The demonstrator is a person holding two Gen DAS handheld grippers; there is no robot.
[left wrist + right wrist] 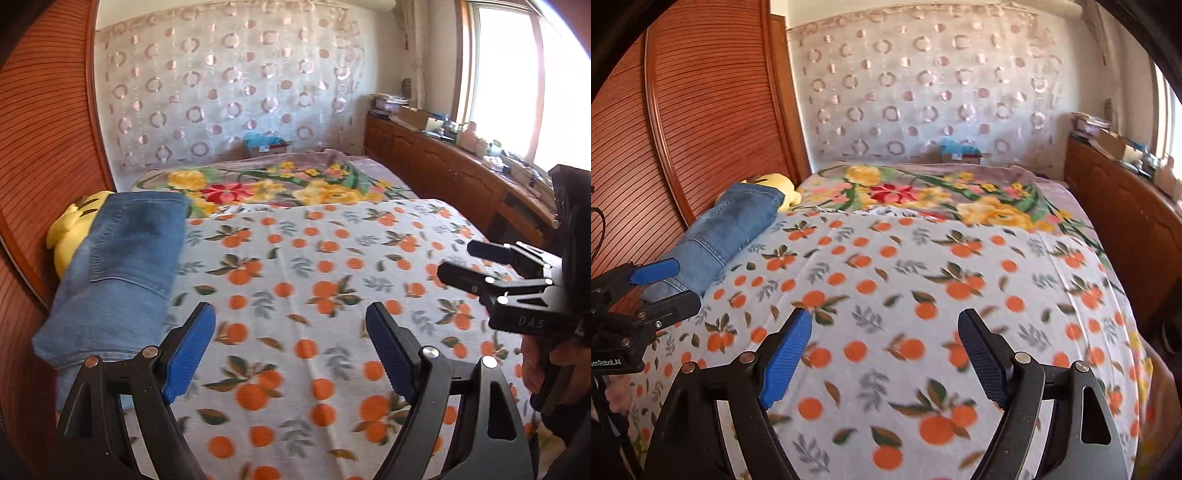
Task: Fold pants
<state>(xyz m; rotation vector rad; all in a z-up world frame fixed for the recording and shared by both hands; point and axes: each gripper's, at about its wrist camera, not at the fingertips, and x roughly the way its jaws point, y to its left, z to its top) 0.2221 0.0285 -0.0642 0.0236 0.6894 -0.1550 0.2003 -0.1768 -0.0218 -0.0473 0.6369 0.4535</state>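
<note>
Folded blue denim pants [118,266] lie in a compact stack at the left edge of the bed, partly over a yellow plush toy [72,229]; they also show in the right wrist view [724,236]. My left gripper [291,317] is open and empty, held above the orange-print sheet just right of the pants; it shows at the left of the right wrist view [674,282]. My right gripper [884,325] is open and empty over the middle of the sheet; it shows at the right of the left wrist view [456,260].
An orange-print sheet [923,258] covers the near bed, a floral blanket [266,184] the far part. A wooden slatted headboard [40,147] runs along the left. A wooden cabinet [443,162] with clutter stands at the right under the window. A circle-pattern curtain [229,85] hangs behind.
</note>
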